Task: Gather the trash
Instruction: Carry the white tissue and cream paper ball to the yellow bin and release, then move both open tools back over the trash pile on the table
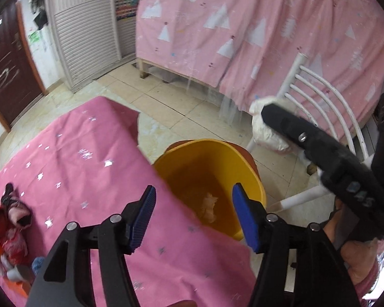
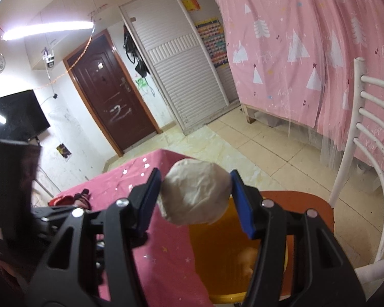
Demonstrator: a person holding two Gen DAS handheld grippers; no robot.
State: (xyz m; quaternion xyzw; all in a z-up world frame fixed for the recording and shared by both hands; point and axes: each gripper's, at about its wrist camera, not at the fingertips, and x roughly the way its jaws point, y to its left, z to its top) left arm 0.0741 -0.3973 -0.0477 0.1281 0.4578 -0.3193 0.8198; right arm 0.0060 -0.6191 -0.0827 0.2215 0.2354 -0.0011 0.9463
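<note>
A yellow bin (image 1: 181,168) stands on an orange chair seat beside the table, with a crumpled pale scrap (image 1: 210,206) lying at its bottom. My left gripper (image 1: 193,189) hangs open above the bin, with nothing between its blue pads. My right gripper (image 2: 195,174) is shut on a crumpled white paper ball (image 2: 195,197), which sits just above the rim of the bin (image 2: 217,243). In the left wrist view the right gripper (image 1: 268,113) reaches in from the right with that white wad (image 1: 263,130) at its tip.
A table with a pink starred cloth (image 1: 76,153) borders the bin on the left, with red clothing (image 1: 7,230) at its near corner. A white metal chair back (image 1: 320,89) rises on the right. Pink curtains (image 1: 243,25) and tiled floor (image 1: 166,102) lie beyond.
</note>
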